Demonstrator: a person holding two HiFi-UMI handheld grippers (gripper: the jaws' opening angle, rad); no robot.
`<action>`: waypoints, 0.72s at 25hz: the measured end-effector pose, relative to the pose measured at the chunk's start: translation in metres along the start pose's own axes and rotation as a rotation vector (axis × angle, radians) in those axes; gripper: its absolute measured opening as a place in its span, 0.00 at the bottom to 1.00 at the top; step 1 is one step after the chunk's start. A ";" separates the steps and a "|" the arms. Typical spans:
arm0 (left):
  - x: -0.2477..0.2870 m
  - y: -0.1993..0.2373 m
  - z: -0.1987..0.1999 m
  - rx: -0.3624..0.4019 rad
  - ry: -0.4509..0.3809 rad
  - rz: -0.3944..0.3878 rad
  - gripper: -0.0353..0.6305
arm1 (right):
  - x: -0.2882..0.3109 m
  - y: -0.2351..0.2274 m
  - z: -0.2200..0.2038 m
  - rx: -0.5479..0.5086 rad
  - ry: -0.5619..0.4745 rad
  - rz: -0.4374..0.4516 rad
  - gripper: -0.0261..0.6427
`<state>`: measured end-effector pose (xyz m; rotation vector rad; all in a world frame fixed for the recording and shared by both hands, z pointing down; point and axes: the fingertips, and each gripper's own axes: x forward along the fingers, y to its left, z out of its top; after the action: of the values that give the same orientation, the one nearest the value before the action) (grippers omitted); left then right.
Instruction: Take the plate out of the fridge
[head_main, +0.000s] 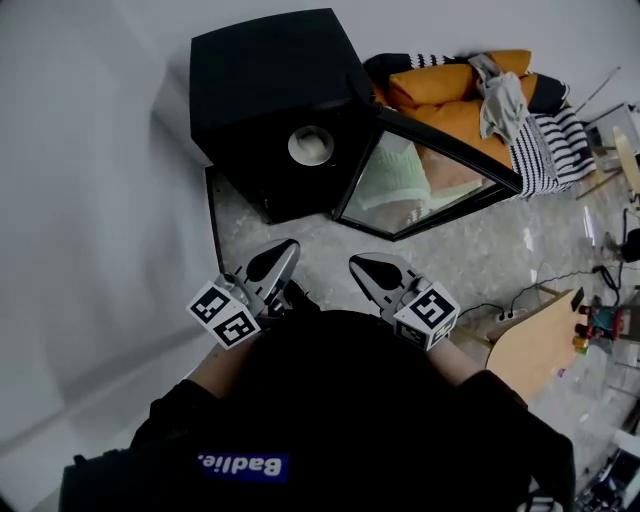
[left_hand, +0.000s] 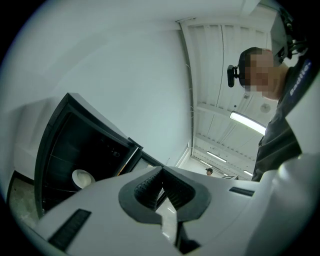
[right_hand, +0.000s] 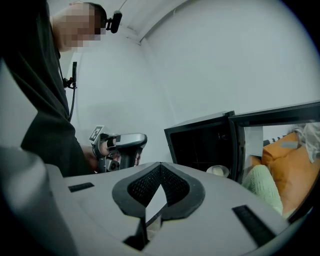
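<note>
Far left of the head view: bare wall (head_main: 90, 200), nothing to work with.

Low centre-left: my left gripper (head_main: 282, 252). The jaws are pressed together with nothing between them. Its own view agrees, the ribbed pads meeting at the tip.

Up-frame from it: the fridge (head_main: 262, 90), black, its opening turned toward me. The plate (head_main: 311, 146) lies just inside that opening, small, white and round, well apart from both sets of jaws. It has no long axis to speak of, being a disc that seems to lie flat, so I judge the rim nearest me is the edge to take.

Bearing: the plate stands almost straight up-frame of the left gripper, a shade to its right. In the left gripper view it shows at lower left of the jaws, so that gripper is not aimed at it.

Low centre-right: my right gripper (head_main: 368, 270), jaws likewise closed and empty. From here the plate lies up-frame and to the left. In the right gripper view it shows right of the jaw line, close by the door edge.

Further right: the door (head_main: 425, 180), swung open, glass-panelled, up-frame of the right gripper. I judge the left gripper the nearer, with the cleaner line in — either way, the jaws must open first.
</note>
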<state>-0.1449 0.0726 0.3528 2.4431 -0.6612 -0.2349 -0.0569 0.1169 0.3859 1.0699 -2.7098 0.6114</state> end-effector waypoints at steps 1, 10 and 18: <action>0.000 0.011 0.003 -0.014 0.006 -0.005 0.06 | 0.010 -0.001 0.002 0.000 0.006 -0.004 0.05; 0.023 0.073 -0.005 -0.062 0.061 -0.004 0.06 | 0.035 -0.015 0.005 0.023 0.074 -0.053 0.05; 0.052 0.133 -0.036 -0.131 0.061 0.152 0.06 | 0.029 -0.044 -0.003 0.055 0.107 -0.001 0.05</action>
<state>-0.1432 -0.0296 0.4589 2.2537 -0.7762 -0.1381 -0.0480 0.0715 0.4111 1.0200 -2.6146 0.7255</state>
